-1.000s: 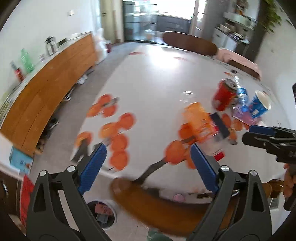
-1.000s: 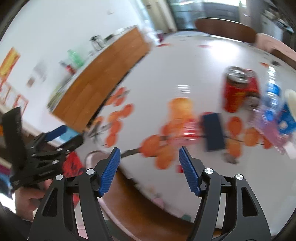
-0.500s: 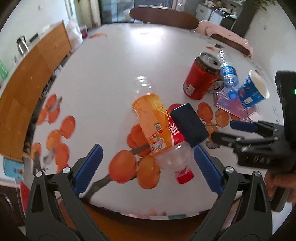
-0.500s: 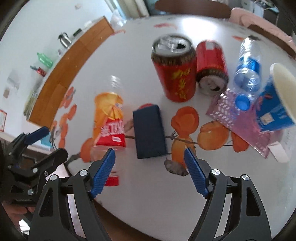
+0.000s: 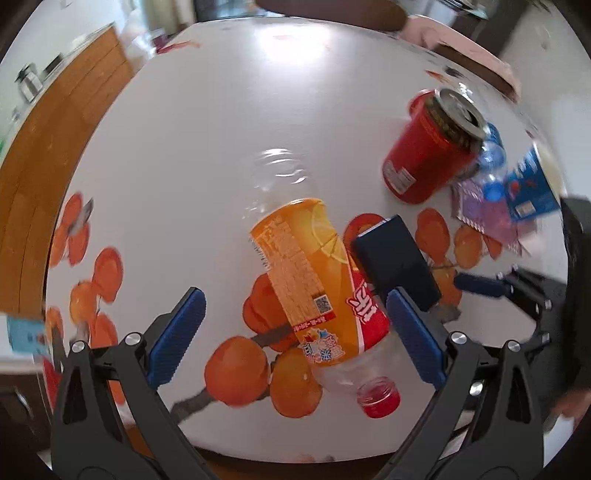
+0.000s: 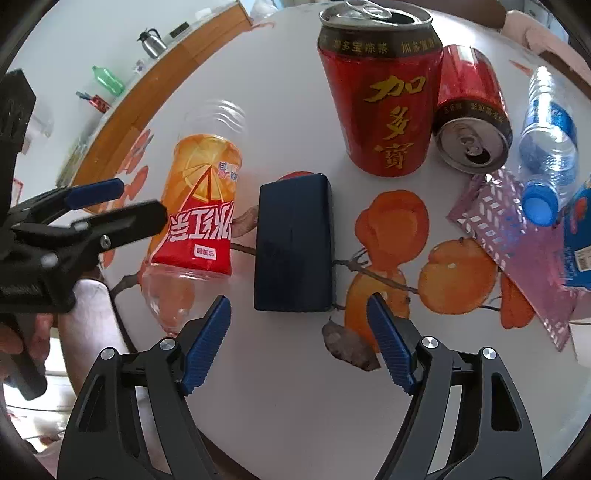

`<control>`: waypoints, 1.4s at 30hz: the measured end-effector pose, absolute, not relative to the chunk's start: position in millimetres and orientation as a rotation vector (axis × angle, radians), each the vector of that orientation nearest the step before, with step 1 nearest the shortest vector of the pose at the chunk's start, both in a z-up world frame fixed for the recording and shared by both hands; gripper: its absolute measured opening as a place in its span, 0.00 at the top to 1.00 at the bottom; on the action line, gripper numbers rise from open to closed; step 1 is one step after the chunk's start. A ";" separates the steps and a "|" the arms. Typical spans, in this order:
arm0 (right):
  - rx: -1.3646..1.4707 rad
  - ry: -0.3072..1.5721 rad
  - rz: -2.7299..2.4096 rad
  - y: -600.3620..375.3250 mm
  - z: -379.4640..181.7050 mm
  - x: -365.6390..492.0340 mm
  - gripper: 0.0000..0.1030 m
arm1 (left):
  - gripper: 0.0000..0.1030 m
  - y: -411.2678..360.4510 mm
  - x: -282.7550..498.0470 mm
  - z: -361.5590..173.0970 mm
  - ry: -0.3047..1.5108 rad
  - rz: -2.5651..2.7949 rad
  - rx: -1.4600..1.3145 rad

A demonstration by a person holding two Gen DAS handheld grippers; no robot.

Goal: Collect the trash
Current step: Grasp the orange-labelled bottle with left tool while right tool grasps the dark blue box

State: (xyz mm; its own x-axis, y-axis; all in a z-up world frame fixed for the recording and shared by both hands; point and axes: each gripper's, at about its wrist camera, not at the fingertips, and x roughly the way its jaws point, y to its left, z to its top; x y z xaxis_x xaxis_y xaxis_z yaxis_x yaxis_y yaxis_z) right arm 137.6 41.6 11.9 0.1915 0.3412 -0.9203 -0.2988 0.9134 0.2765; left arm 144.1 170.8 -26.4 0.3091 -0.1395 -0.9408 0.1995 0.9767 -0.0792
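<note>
Right wrist, upright red can [image 6: 384, 92] reading 加多寶

Home dining room, open to a kitchen area. Round white counter [image 5: 207, 122] printed with orange fruit on branches. Long wooden sideboard [image 6: 155, 70] at 10 o'clock in the right wrist view, carrying a steel kettle [image 6: 152, 38] and a green bottle [image 6: 109, 80]. Dark wooden chair back [image 5: 332, 9] at 12 o'clock in the left wrist view, with pink fabric [image 5: 469, 55] toward 1 o'clock. Household litter on the counter: upright red drink can [image 6: 384, 92], tipped can [image 6: 471, 114], empty iced-tea bottle [image 6: 201, 206].
</note>
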 end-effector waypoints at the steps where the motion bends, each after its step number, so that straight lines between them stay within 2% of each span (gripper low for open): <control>1: 0.037 1.307 0.452 40.0 10.8 139.2 0.26 | 0.07 171.6 144.4 -27.5 1.238 -0.233 0.058; 9: -0.004 1.323 0.472 52.8 -0.6 155.4 0.29 | 0.07 172.7 154.3 -41.8 1.270 -0.263 0.068; 15: -0.057 1.293 0.475 66.2 -2.9 162.1 0.40 | 0.06 167.6 160.5 -49.0 1.285 -0.307 0.072; 16: -0.046 1.293 0.477 66.8 -3.1 164.4 0.48 | 0.06 166.0 161.7 -49.4 1.288 -0.311 0.076; 34: 0.186 1.304 0.366 -2.0 4.1 167.2 0.48 | 0.06 144.3 180.2 -73.3 1.396 -0.319 0.035; 35: 0.190 1.302 0.365 -3.8 4.7 165.7 0.48 | 0.07 140.6 179.8 -76.2 1.399 -0.320 0.045; 38: 0.212 1.295 0.368 -7.5 6.6 162.5 0.48 | 0.30 134.2 177.9 -78.4 1.392 -0.352 0.031; 42: 0.244 1.295 0.370 -18.3 7.5 157.3 0.48 | 0.33 129.0 173.9 -76.6 1.378 -0.346 0.082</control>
